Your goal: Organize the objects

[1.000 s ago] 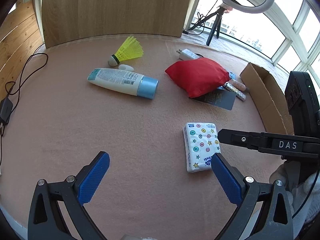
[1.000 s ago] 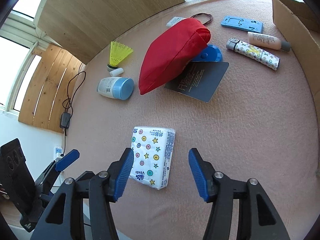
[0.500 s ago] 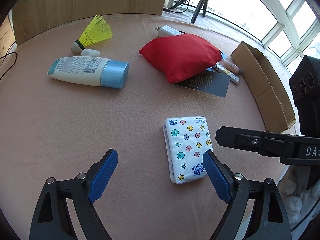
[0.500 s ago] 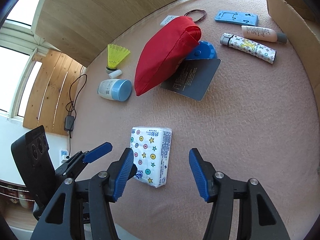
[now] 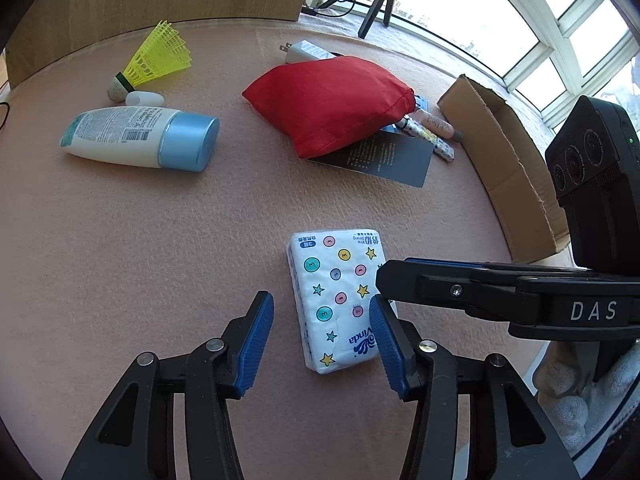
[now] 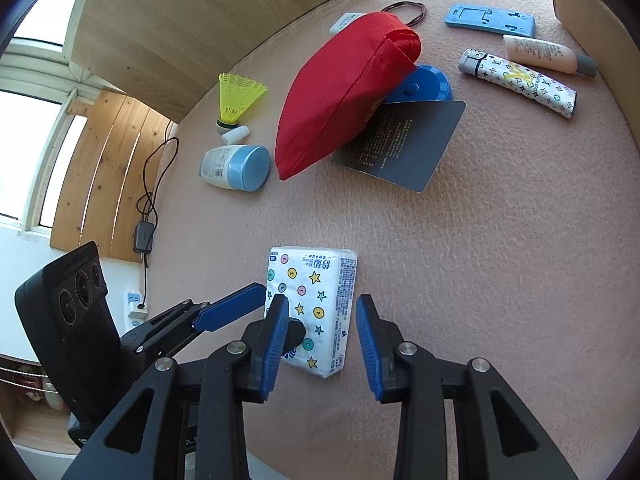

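A white tissue pack (image 5: 336, 300) (image 6: 316, 300) printed with dots and stars lies flat on the pink felt table (image 5: 160, 260). My left gripper (image 5: 320, 340) is open and low over the pack's near end. Its right fingertip overlaps the pack's edge, and a gap shows at the left finger. My right gripper (image 6: 322, 340) is also open and straddles the same pack from the other side. In the left wrist view its black arm marked DAS (image 5: 520, 296) reaches in from the right. The left gripper's blue finger (image 6: 232, 308) shows beside the pack in the right wrist view.
Farther back lie a red pouch (image 5: 332, 100) on a dark card (image 5: 380, 156), a blue-capped lotion tube (image 5: 140, 140) and a yellow shuttlecock (image 5: 156, 60). An open cardboard box (image 5: 512, 160) stands at the right. A patterned tube (image 6: 520, 80), a small bottle (image 6: 544, 54) and a blue stand (image 6: 490, 20) lie nearby.
Both grippers have moved in over the tissue pack and their jaws have narrowed around it. The pack has stayed in place on the table.
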Demonstrator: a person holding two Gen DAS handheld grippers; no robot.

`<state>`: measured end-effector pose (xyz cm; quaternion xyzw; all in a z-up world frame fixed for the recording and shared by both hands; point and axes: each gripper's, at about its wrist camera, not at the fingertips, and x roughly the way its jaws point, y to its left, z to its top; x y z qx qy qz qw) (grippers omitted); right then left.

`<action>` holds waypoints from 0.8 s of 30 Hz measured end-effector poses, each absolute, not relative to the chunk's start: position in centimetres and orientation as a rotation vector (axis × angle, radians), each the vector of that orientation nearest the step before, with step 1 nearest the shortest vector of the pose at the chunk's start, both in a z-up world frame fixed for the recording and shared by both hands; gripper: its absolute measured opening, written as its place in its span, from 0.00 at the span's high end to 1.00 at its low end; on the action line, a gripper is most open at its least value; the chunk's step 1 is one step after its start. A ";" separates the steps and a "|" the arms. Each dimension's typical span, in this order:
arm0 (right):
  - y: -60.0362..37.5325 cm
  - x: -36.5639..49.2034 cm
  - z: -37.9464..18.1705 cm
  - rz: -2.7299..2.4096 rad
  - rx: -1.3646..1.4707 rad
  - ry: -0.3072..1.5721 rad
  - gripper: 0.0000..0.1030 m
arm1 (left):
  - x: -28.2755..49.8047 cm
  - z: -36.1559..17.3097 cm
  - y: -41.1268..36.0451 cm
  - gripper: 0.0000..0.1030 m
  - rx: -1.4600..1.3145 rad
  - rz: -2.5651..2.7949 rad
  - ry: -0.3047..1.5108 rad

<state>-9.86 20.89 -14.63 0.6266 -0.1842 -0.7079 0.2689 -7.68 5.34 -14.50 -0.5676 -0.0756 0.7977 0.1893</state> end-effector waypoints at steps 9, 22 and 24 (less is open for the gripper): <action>20.6 -9.9 -15.2 -1.872 1.712 -0.518 0.74 | -7.0 -14.3 6.3 0.59 -1.571 2.220 -0.196; 22.8 -9.3 -12.3 -1.936 1.647 -0.561 0.74 | -6.6 -11.2 8.4 0.59 -1.496 2.249 -0.175; 23.7 -9.3 -11.4 -1.957 1.627 -0.573 0.74 | -6.7 -10.3 9.2 0.59 -1.469 2.252 -0.161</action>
